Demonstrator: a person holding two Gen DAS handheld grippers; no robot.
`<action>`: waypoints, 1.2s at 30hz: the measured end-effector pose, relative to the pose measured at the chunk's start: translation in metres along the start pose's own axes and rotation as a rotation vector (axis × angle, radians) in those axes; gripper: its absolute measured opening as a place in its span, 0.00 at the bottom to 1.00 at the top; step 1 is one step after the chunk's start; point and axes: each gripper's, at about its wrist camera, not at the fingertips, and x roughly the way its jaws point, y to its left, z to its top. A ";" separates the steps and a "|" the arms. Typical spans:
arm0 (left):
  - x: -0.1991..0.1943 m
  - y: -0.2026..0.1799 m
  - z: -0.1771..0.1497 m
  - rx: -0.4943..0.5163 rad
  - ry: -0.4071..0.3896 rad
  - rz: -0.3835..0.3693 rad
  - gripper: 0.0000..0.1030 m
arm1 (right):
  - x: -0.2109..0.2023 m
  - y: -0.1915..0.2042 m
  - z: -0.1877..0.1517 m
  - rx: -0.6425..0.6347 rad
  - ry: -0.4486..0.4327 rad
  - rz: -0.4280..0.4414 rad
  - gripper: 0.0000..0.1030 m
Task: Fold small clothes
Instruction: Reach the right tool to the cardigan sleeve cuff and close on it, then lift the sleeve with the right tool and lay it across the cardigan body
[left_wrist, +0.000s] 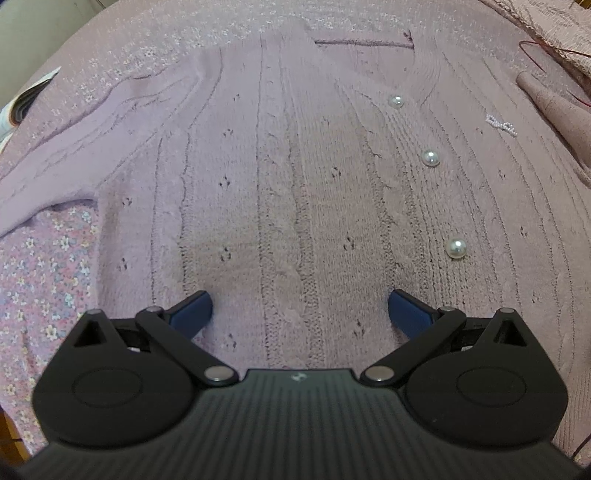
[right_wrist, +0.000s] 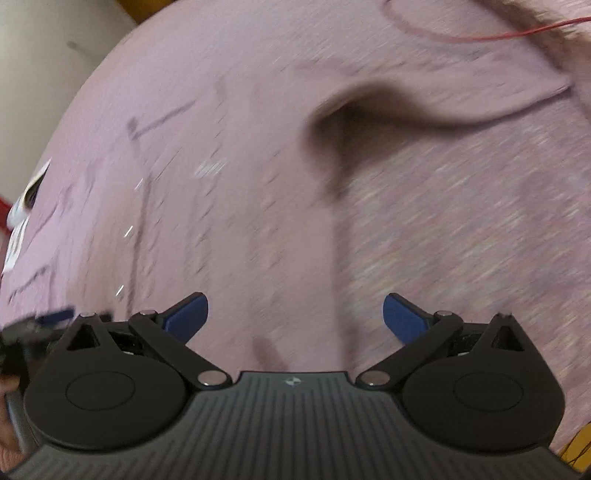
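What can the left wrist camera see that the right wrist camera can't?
Only the left wrist view shows the three pearl buttons clearly, the sweater's cable stitches, and the flowery cloth under it. Only the right wrist view, which is blurry, shows a raised fold casting a dark shadow. Both show the lilac sweater and an open gripper with blue fingertips: the left gripper and the right gripper.

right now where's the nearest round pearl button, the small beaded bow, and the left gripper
nearest round pearl button (left_wrist: 455, 248), left wrist view, on its glossy dome
small beaded bow (left_wrist: 501, 125), left wrist view, on its middle
left gripper (left_wrist: 299, 310), left wrist view, midway between its blue fingertips
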 end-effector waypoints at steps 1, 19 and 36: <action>0.000 -0.001 0.000 0.002 0.000 0.004 1.00 | -0.001 -0.009 0.007 0.016 -0.015 -0.010 1.00; 0.000 -0.004 -0.011 0.024 -0.049 0.009 1.00 | 0.034 -0.175 0.136 0.311 -0.197 -0.104 1.00; 0.000 -0.006 -0.008 0.018 -0.037 0.020 1.00 | -0.003 -0.155 0.128 0.191 -0.488 -0.269 0.06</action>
